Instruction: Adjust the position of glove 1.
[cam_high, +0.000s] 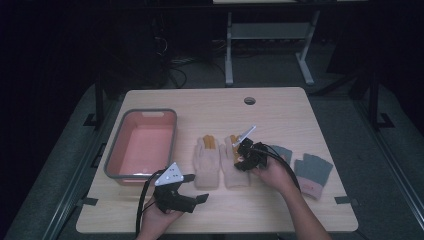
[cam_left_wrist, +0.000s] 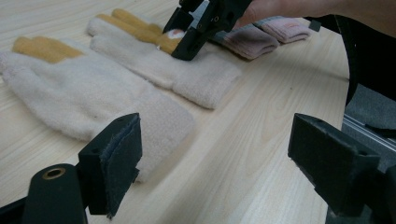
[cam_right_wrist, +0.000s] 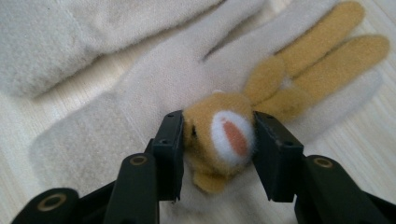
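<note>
High view first, read from the left of the frame: a pink tray (cam_high: 141, 145) with a grey rim sits at centre left. Below it, at the lower left, the left gripper (cam_high: 192, 187) hovers over bare table (cam_high: 280, 110) with its jaws wide and nothing between them.

Just right of the tray lie two cream gloves side by side, the left glove (cam_high: 207, 162) and the right glove (cam_high: 235, 165). The right gripper (cam_high: 242, 152) comes down on the right glove.

In the right gripper view, centre frame, its jaws stand at a middling width and press both sides of the tan animal head (cam_right_wrist: 224, 140) sewn onto that glove.

Farther right in the high view lie two grey fingerless gloves (cam_high: 312, 172), apart from the work.

To do this grasp well, I judge the pinch should take in the cream fabric beneath as well as the plush head, so the glove lifts whole instead of hanging from a sewn patch. A straight, slow lift would keep it from dragging the neighbouring glove, which lies just beside it.
</note>
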